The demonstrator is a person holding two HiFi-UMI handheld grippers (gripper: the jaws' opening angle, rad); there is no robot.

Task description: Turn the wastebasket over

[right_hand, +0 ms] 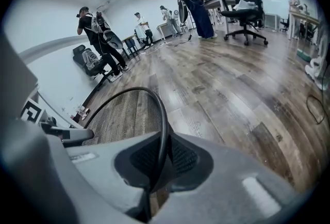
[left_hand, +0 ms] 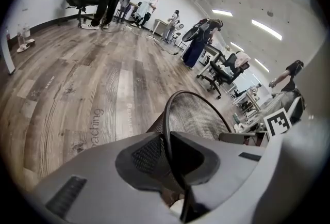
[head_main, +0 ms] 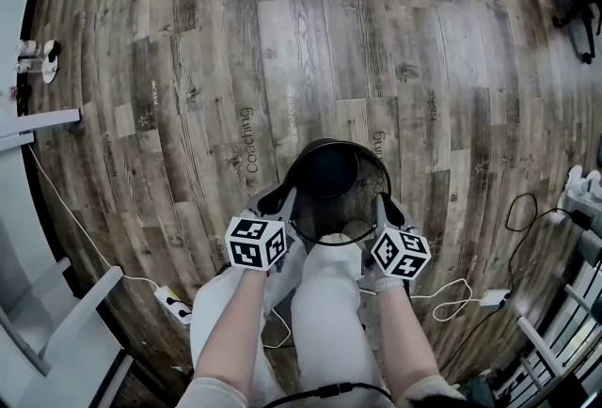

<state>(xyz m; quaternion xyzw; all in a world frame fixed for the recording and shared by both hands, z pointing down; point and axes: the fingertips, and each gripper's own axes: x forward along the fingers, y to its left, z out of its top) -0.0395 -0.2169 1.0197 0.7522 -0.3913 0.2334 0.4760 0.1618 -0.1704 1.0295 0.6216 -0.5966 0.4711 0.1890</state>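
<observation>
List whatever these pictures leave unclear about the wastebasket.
- Wastebasket bottom: head view, too dark; the pale patch may be contents or a leg through mesh.
- Its lower wall: both gripper views, covered by the left tool and right tool.
- Its near side: head view, behind the person's legs.

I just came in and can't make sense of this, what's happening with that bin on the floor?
A person stands over a black mesh wastebasket that sits upright, mouth up, on the wood floor. They hold a gripper in each hand. The left gripper is clamped on the rim at one side, and the right gripper is clamped on the rim at the opposite side. The wastebasket has not been turned over yet. It looks like a two-handed grip set up for the flip.
</observation>
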